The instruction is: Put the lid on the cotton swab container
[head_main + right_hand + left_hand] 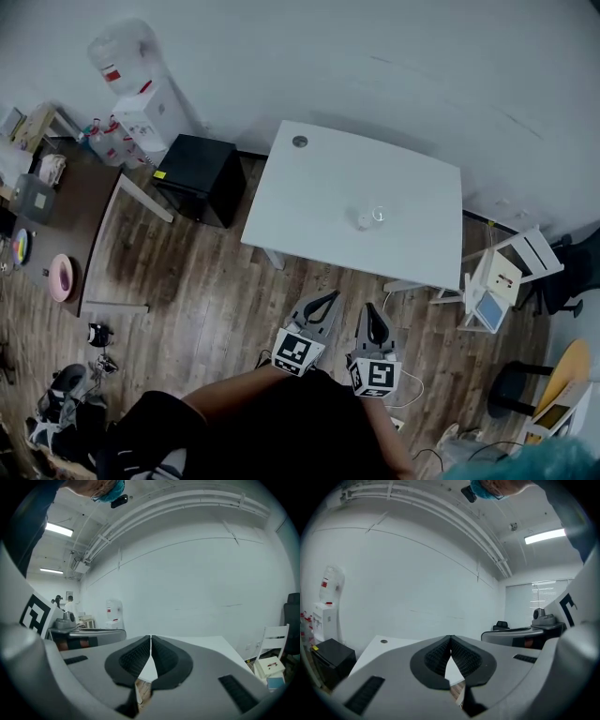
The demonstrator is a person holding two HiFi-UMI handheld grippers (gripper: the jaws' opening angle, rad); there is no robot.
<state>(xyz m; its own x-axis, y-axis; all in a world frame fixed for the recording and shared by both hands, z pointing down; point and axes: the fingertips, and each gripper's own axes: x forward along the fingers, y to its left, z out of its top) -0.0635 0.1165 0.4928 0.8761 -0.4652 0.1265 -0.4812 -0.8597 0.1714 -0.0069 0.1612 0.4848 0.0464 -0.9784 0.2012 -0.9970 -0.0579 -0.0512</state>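
On the white table [319, 187] stand two small things close together: a clear round cotton swab container [379, 215] and, just left of it, a small whitish lid [363, 222]. Both grippers hang over the wooden floor, well short of the table's near edge. My left gripper [328, 298] is shut with nothing between its pads, and in the left gripper view its fingertips [450, 639] meet. My right gripper [373, 314] is likewise shut and empty, its fingertips [150, 639] touching in the right gripper view. Neither gripper view shows the container or lid.
A black cabinet [200, 176] stands left of the table, a water dispenser [141, 98] behind it. A brown desk [70, 220] with clutter lies at far left. White chairs [506, 272] stand right of the table. A small grey disc [299, 142] sits at the table's far left corner.
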